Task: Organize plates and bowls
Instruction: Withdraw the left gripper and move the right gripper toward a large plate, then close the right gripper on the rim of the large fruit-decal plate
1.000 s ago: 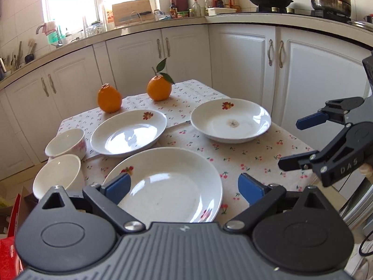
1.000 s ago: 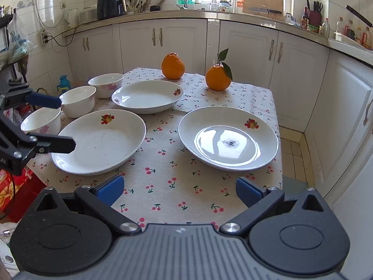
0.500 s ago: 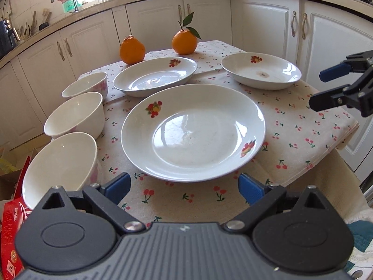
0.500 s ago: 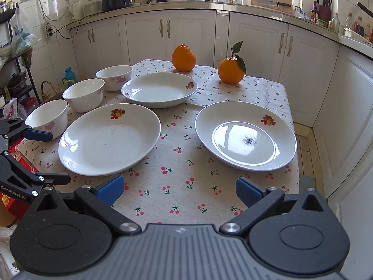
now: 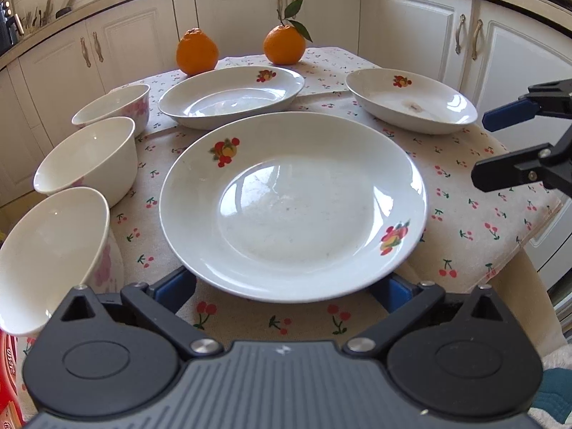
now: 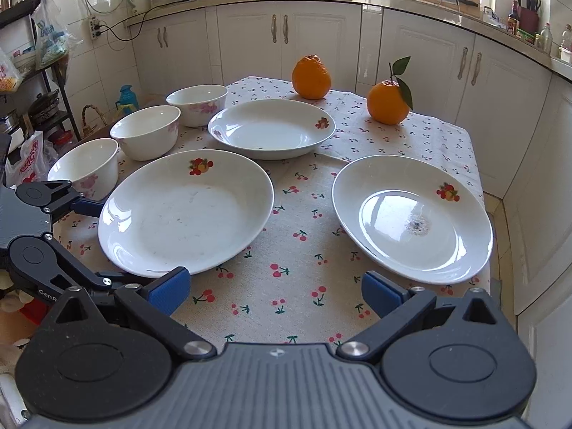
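Observation:
Three white fruit-print plates lie on the cherry tablecloth: a near plate [image 5: 293, 207] [image 6: 186, 211], a far plate [image 5: 232, 96] [image 6: 271, 128] and a right plate [image 5: 411, 100] [image 6: 411, 218]. Three white bowls [image 5: 89, 161] [image 6: 144, 132] stand in a row along the left edge. My left gripper [image 5: 286, 287] is open, its fingers straddling the near plate's front rim at table level. My right gripper [image 6: 275, 291] is open and empty above the cloth between the near and right plates; it also shows in the left wrist view [image 5: 514, 143].
Two oranges [image 5: 196, 52] [image 5: 284, 44] sit at the table's far end. White kitchen cabinets [image 6: 286, 43] surround the table. A shelf with bags [image 6: 32, 71] stands to the left. The table's right edge [image 5: 536, 236] drops to the floor.
My left gripper has come down and forward until its open fingers flank the near plate's rim. My right gripper has moved slightly forward over the cloth.

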Demonstrator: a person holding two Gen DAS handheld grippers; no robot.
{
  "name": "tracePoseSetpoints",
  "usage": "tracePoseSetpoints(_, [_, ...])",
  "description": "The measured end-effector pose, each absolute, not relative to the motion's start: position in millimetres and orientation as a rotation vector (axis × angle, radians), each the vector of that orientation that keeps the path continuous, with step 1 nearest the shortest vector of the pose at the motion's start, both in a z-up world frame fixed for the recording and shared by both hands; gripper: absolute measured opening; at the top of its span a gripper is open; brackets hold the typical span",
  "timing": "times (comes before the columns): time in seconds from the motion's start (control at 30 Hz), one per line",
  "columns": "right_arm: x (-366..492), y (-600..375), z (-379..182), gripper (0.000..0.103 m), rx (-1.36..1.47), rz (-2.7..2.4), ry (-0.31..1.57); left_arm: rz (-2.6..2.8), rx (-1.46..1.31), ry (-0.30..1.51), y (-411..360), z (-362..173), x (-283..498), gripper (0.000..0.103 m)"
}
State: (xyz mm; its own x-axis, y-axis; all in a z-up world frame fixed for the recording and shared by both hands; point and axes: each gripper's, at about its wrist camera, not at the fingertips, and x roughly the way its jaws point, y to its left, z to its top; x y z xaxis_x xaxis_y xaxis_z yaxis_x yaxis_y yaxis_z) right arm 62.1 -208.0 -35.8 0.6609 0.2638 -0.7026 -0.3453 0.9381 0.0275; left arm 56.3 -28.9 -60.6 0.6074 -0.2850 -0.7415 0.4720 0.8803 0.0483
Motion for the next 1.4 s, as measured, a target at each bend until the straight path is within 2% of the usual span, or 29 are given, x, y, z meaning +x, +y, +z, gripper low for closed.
tracePoseSetpoints(0.3, [64.7, -193.7, -33.4, 0.103, -0.142, 0.411, 0.743, -0.425, 0.208, 0.862, -27.4, -60.4, 60.3, 0.103])
tracePoseSetpoints(0.6, [80.9, -192.8, -41.0, 0.103, -0.107, 0.442, 0.788, -0.408, 0.183, 0.792, -24.8, -64.6, 51.3, 0.103])
tracePoseSetpoints(1.3, [182.8, -156.4, -53.3, 0.103, -0.204, 0.689, 0.898, -0.454, 0.254, 0.714, -31.9, -64.8, 48.7, 0.103])
tracePoseSetpoints(1.4, [198.6, -154.2, -53.7, 0.100, -0.207, 0.713, 0.916, -0.457, 0.252, 0.717, -31.6, -64.7, 48.9, 0.103])
